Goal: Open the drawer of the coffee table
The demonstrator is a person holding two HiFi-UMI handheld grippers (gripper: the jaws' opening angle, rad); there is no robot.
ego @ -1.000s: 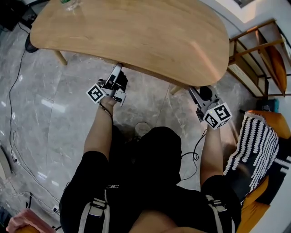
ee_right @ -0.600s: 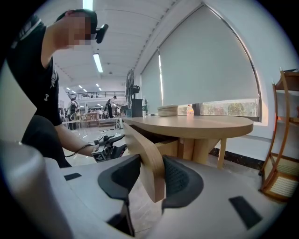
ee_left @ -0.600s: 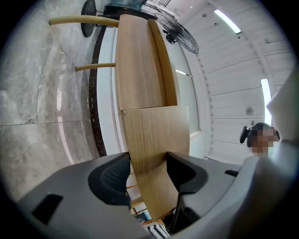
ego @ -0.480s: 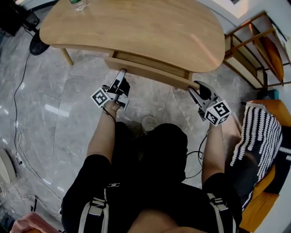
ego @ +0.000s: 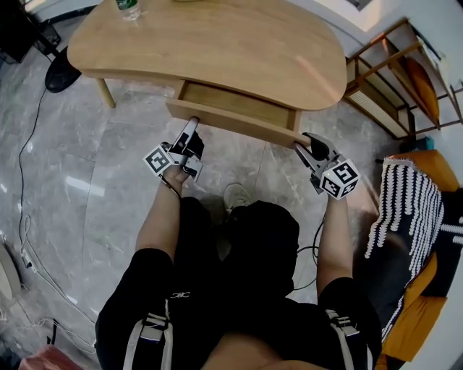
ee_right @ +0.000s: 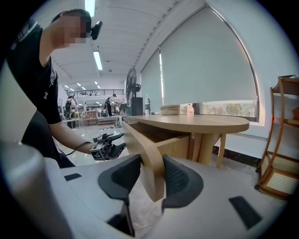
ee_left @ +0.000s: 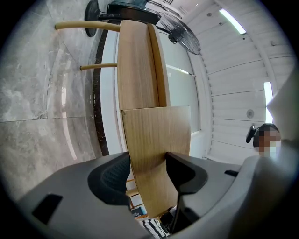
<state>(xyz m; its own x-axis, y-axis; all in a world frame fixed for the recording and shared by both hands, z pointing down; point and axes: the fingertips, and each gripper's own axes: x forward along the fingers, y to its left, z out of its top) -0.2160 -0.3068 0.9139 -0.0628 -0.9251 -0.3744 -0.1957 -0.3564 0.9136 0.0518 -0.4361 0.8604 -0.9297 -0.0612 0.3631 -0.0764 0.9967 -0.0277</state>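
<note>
The oval wooden coffee table [ego: 239, 43] has its drawer [ego: 235, 102] pulled partly out toward me, with the inside showing. My left gripper [ego: 192, 130] grips the left end of the drawer front [ego: 231, 124]. In the left gripper view the wooden panel [ee_left: 156, 135] sits between both pads of the left gripper [ee_left: 147, 175]. My right gripper [ego: 307, 141] holds the right end. In the right gripper view its pads clamp the curved front board [ee_right: 142, 144] at the right gripper [ee_right: 152, 179], and the table [ee_right: 196, 123] lies beyond.
A bottle [ego: 129, 7] stands on the table's far left. A wooden shelf [ego: 394, 79] is at the right, and an orange chair with a striped throw [ego: 401, 217] stands close to my right arm. A fan base [ego: 61, 72] and cables [ego: 25, 217] lie on the marble floor at left.
The drawer has slid out from under the tabletop toward me. Both grippers have drawn back with its front panel, keeping their hold.
</note>
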